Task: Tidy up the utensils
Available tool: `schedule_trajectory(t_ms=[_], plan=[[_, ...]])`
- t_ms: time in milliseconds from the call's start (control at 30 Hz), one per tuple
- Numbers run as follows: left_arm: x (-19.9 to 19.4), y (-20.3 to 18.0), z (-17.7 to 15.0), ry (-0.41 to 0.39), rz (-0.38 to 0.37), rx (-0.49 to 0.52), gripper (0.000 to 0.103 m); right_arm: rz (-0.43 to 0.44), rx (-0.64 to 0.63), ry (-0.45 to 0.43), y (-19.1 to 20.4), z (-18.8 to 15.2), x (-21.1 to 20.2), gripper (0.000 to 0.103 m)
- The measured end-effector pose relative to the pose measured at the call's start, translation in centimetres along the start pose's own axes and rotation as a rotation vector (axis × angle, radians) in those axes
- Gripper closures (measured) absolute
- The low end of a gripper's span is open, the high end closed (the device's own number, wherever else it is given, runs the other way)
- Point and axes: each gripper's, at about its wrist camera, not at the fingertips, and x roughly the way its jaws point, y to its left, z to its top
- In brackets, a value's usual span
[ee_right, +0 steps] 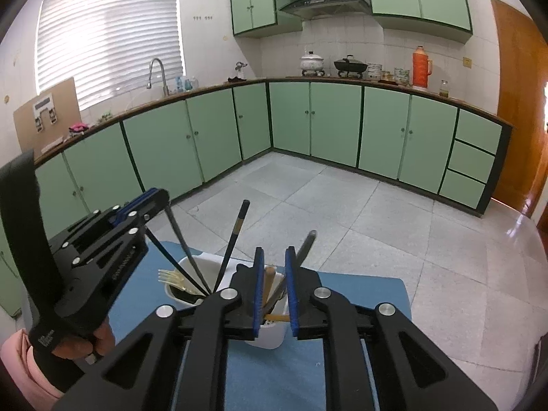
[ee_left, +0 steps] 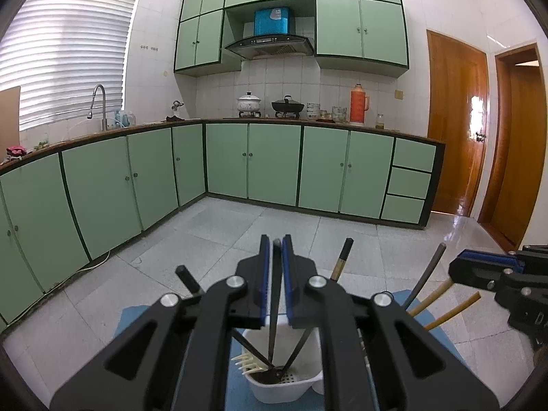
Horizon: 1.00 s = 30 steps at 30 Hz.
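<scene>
Over white caddy (ee_left: 291,385): 2 grippers w/ chopsticks (ee_left: 275,294).

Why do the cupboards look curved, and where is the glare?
Left wrist view: the fisheye lens bows the green cupboards and darkens the corners; the window blind is washed out, and the wooden door and the floor by it shine. Right wrist view: same bending, the blind glares, and the near black gripper arms look oversized.
</scene>
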Motion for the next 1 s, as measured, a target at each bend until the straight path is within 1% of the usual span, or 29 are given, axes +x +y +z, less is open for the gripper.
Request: schedule_trajectory(t_ms=[33,67,100,133,233,300,367,400,467,500,567,600,733,767,800,933,1000], plan=[[-0.2,0.0,0.1,-0.003,0.001,-0.002,0.087,0.006,0.007,-0.010,-0.2,0.0,-0.3,0.086],[-0.4,0.2,0.2,-0.008,0.001,-0.005,0.080,0.007,0.015,-0.019,-0.5,0.1,-0.6,0.081],[-0.7,0.4,0.3,-0.015,0.000,-0.011,0.077,0.007,0.019,-0.027,-0.7,0.1,-0.9,0.078],[-1.0,0.6,0.4,-0.022,-0.001,-0.019,0.074,0.007,0.021,-0.033,-0.8,0.1,-1.1,0.077],[-1.9,0.9,0.8,-0.035,-0.005,-0.034,0.072,0.006,0.031,-0.060,-1.3,0.2,-2.3,0.077],[-2.7,1.1,1.1,-0.050,-0.003,-0.044,0.067,0.004,0.040,-0.076,-1.5,0.1,-3.0,0.073],[-3.7,1.3,1.2,-0.066,0.000,-0.053,0.054,0.001,0.044,-0.094,-1.7,-0.2,-3.9,0.069],[-4.2,1.3,1.2,-0.072,0.005,-0.056,0.051,-0.001,0.047,-0.104,-1.8,-0.4,-4.5,0.065],[-5.3,1.3,1.2,-0.080,0.008,-0.057,0.044,-0.007,0.053,-0.116,-2.1,-1.0,-5.4,0.061],[-6.0,1.3,1.1,-0.085,0.008,-0.057,0.041,-0.009,0.054,-0.119,-2.2,-1.4,-5.8,0.060],[-7.2,1.3,0.9,-0.095,0.006,-0.062,0.032,-0.013,0.058,-0.123,-2.3,-2.1,-6.5,0.057],[-7.8,1.3,0.7,-0.097,0.009,-0.063,0.030,-0.015,0.060,-0.124,-2.4,-2.5,-6.8,0.053],[-10.3,1.0,-0.4,-0.094,0.031,-0.041,0.020,-0.032,0.054,-0.131,-2.2,-4.5,-8.5,0.046],[-11.0,1.0,-0.8,-0.093,0.038,-0.031,0.016,-0.037,0.051,-0.132,-2.1,-5.0,-8.9,0.041],[-11.6,1.0,-1.2,-0.095,0.044,-0.026,0.015,-0.039,0.053,-0.131,-2.0,-5.6,-9.3,0.037],[-14.2,1.3,-2.8,-0.077,0.059,-0.020,0.007,-0.035,0.072,-0.119,-1.6,-7.9,-10.8,0.030],[-15.3,1.5,-3.6,-0.063,0.059,-0.025,0.006,-0.037,0.082,-0.111,-1.3,-8.8,-11.5,0.025]])
